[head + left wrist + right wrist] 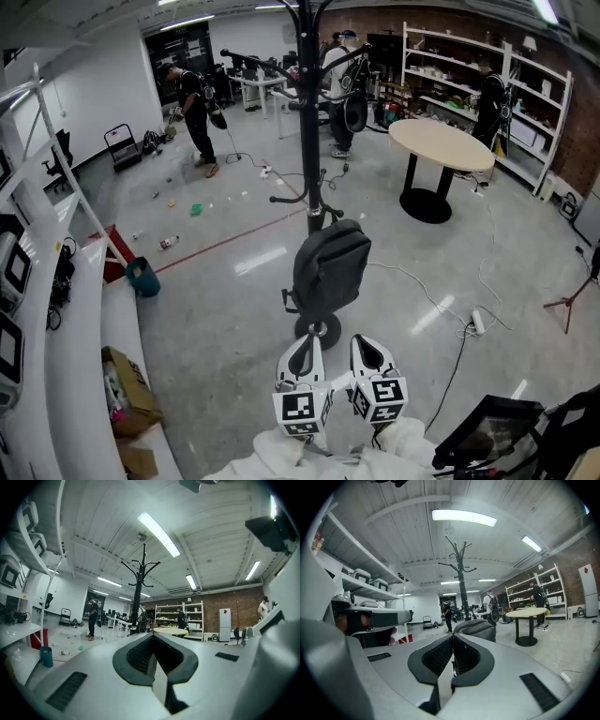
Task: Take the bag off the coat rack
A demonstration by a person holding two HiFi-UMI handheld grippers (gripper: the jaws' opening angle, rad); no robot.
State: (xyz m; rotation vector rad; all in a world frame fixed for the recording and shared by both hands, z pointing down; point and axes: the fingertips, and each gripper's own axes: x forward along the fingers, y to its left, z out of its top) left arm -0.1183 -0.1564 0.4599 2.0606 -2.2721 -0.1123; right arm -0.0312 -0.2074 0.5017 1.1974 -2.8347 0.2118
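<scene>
While the bag [331, 265] hangs low on the coat rack [309, 112] ahead, the left gripper [303, 354] and right gripper [371, 352] point level at it, jaws pressed together and empty, presumably because neither has reached it yet

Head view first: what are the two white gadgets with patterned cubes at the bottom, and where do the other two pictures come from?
No robot here: a person holds a gripper in each hand, the left gripper and the right gripper. The head view comes from a camera on the person's head, looking down. The other two come from cameras riding on each gripper, looking along its fingers. Both pairs of fingers are closed and hold nothing. Ahead, a dark backpack hangs low on a black coat rack standing on the grey floor.
</scene>
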